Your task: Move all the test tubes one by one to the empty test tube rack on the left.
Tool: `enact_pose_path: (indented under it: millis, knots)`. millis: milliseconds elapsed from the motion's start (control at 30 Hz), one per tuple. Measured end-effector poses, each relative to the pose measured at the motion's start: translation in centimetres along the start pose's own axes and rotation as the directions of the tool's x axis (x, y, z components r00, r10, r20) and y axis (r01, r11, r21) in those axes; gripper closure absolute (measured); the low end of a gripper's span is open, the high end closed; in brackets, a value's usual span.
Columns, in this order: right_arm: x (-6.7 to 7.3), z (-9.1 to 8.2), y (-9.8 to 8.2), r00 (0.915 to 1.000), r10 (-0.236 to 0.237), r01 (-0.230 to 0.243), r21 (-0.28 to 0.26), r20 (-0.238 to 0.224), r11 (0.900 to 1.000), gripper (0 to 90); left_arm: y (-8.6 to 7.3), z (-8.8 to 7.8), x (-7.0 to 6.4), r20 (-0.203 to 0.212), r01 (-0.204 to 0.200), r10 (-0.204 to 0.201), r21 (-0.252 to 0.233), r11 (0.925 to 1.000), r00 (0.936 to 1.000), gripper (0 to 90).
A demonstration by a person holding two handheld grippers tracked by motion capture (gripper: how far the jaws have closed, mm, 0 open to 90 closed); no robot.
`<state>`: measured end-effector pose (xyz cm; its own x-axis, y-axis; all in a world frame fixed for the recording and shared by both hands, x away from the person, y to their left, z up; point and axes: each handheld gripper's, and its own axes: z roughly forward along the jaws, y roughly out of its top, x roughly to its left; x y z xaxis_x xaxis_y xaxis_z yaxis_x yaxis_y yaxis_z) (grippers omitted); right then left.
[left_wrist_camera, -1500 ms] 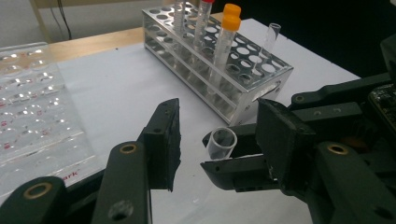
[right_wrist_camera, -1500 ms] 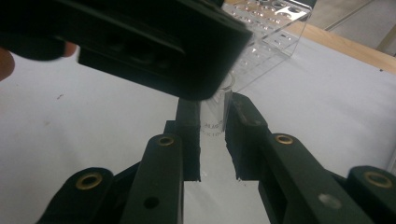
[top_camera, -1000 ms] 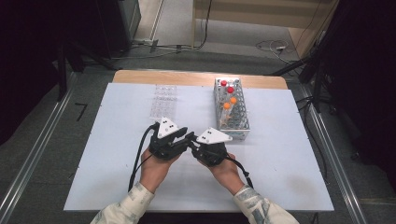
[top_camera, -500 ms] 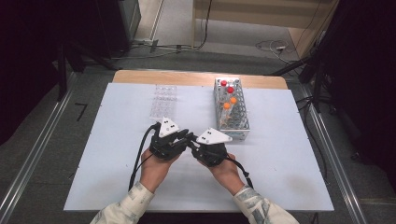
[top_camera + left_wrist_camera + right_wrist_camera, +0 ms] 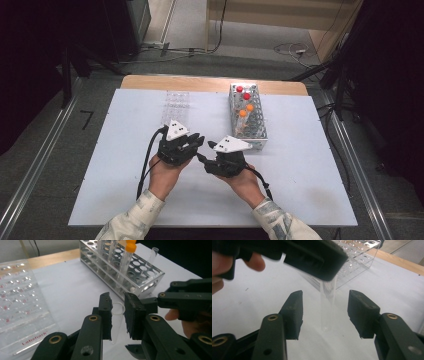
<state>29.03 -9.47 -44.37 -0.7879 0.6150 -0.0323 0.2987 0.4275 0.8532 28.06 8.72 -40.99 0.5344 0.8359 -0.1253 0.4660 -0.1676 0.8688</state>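
Glass is the trouble here: the clear test tube [image 5: 117, 320] is nearly invisible in the high view, lost between the two grippers near the middle of the bench [image 5: 125, 125], a little toward its near edge. In the left gripper view the left gripper [image 5: 117, 315] has its jaws closed on the tube just below the open rim; the lower part of the tube fades against the white surface, and its bottom end is cut off by the jaws. In the right gripper view the tube hangs upright from the left gripper's blurred pad, and its rounded bottom shows faintly; whether it touches the bench cannot be told. The right gripper [image 5: 324, 312] has just been opening: its jaws stand apart on either side of the tube, with a clear gap on both sides, so they press on nothing.

The metal rack [image 5: 248, 120] stands toward the far right of the bench, holding tubes with red and orange caps; how many uncapped tubes it holds is hard to make out from above. A clear plastic rack [image 5: 176, 106] lies near the far edge, left of the metal one, barely distinct from the surface. The person's sleeves are cut off at the bottom of the high view.
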Motion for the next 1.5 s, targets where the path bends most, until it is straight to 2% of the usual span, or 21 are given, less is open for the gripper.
enact_pose_path:
  millis: [233,500,733,867,933,1033,1100,1167,1233,1333,1400,1467,1500]
  knots:
    - [-0.7,-0.6,-0.1,0.9999,0.016,-0.016,-0.003,0.006,1.000,40.6,1.5,0.3,1.5,-0.041,0.008,-0.008,-0.003,1.0000,0.9991,77.5]
    - [-1.4,-1.2,-0.5,0.9995,0.025,-0.025,0.001,0.021,1.000,38.4,3.1,0.4,3.4,-0.067,0.052,-0.054,-0.028,0.9982,0.9963,77.5]
    - [-1.7,-1.8,-0.5,0.9991,0.032,-0.031,-0.010,0.027,0.999,38.1,4.8,0.3,4.5,-0.102,0.051,-0.055,-0.045,0.9977,0.9932,77.5]
    - [-2.0,-1.9,-0.5,0.9988,0.042,-0.042,-0.010,0.024,0.999,38.1,5.3,0.3,5.6,-0.131,0.064,-0.071,-0.054,0.9965,0.9888,77.5]
    - [-2.0,-1.9,-0.6,0.9987,0.042,-0.042,-0.007,0.028,0.999,38.1,5.4,0.4,6.1,-0.135,0.085,-0.093,-0.063,0.9944,0.9865,77.5]
    - [-2.1,-2.1,-0.7,0.9988,0.040,-0.040,-0.009,0.028,0.999,38.1,5.8,0.3,6.6,-0.158,0.081,-0.092,-0.073,0.9940,0.9831,77.5]
    - [-2.2,-2.1,-0.6,0.9983,0.051,-0.050,-0.013,0.030,0.999,38.1,6.1,0.1,7.0,-0.159,0.086,-0.098,-0.081,0.9930,0.9825,77.5]
    - [-2.3,-2.2,-0.6,0.9981,0.055,-0.054,-0.019,0.030,0.998,38.2,6.4,0.1,7.1,-0.183,0.069,-0.083,-0.080,0.9944,0.9796,77.5]
    - [-2.3,-2.2,-0.6,0.9980,0.053,-0.053,-0.017,0.034,0.998,38.1,6.5,0.1,7.5,-0.190,0.072,-0.087,-0.085,0.9938,0.9778,77.5]
    - [-2.3,-2.2,-0.7,0.9982,0.050,-0.050,-0.016,0.034,0.999,38.2,6.4,0.4,8.0,-0.222,0.067,-0.085,-0.086,0.9941,0.9713,77.5]
    - [-2.3,-2.3,-0.6,0.9980,0.053,-0.052,-0.018,0.034,0.998,38.2,6.4,0.7,8.4,-0.221,0.078,-0.094,-0.081,0.9937,0.9708,77.5]
    - [-2.4,-2.3,-0.6,0.9978,0.057,-0.056,-0.022,0.035,0.998,38.2,6.4,0.8,8.6,-0.237,0.073,-0.091,-0.083,0.9938,0.9673,77.5]
    - [-2.4,-2.3,-0.6,0.9976,0.058,-0.058,-0.019,0.037,0.998,38.2,6.3,1.0,8.7,-0.230,0.080,-0.097,-0.082,0.9934,0.9684,77.5]
